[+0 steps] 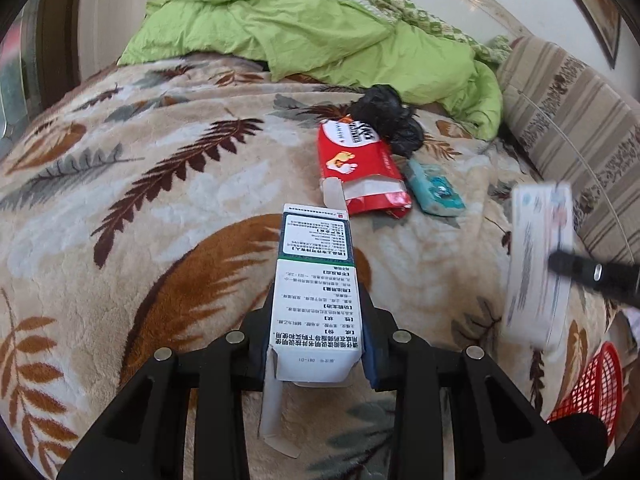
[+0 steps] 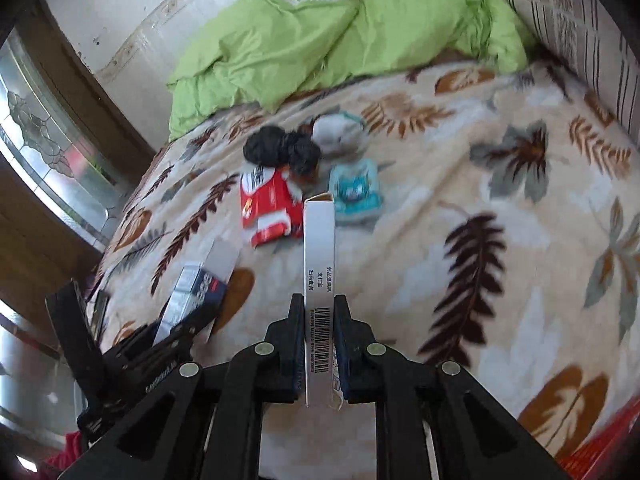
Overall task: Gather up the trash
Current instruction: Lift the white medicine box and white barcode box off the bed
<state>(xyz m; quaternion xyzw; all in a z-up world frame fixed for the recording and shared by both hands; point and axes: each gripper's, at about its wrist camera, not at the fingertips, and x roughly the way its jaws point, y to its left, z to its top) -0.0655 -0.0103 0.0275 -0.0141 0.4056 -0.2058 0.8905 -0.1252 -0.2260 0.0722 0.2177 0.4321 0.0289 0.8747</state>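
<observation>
My left gripper (image 1: 318, 312) is shut on a white and dark blue medicine box (image 1: 316, 280), held above the leaf-patterned blanket (image 1: 140, 220). My right gripper (image 2: 319, 308) is shut on a narrow white box with a barcode (image 2: 319, 264); that box shows blurred at the right of the left wrist view (image 1: 536, 264). The left gripper and its box also show at the left of the right wrist view (image 2: 192, 300). On the bed lie a red carton (image 1: 360, 168), a crumpled black bag (image 1: 388, 118) and a teal packet (image 1: 434, 194). A grey-white wad (image 2: 338, 132) lies behind them.
A green quilt (image 1: 300, 28) is heaped at the head of the bed. A striped cushion (image 1: 568, 120) lines the right side. A red mesh basket (image 1: 592, 392) stands at the lower right. A glass door (image 2: 44, 148) is to the left.
</observation>
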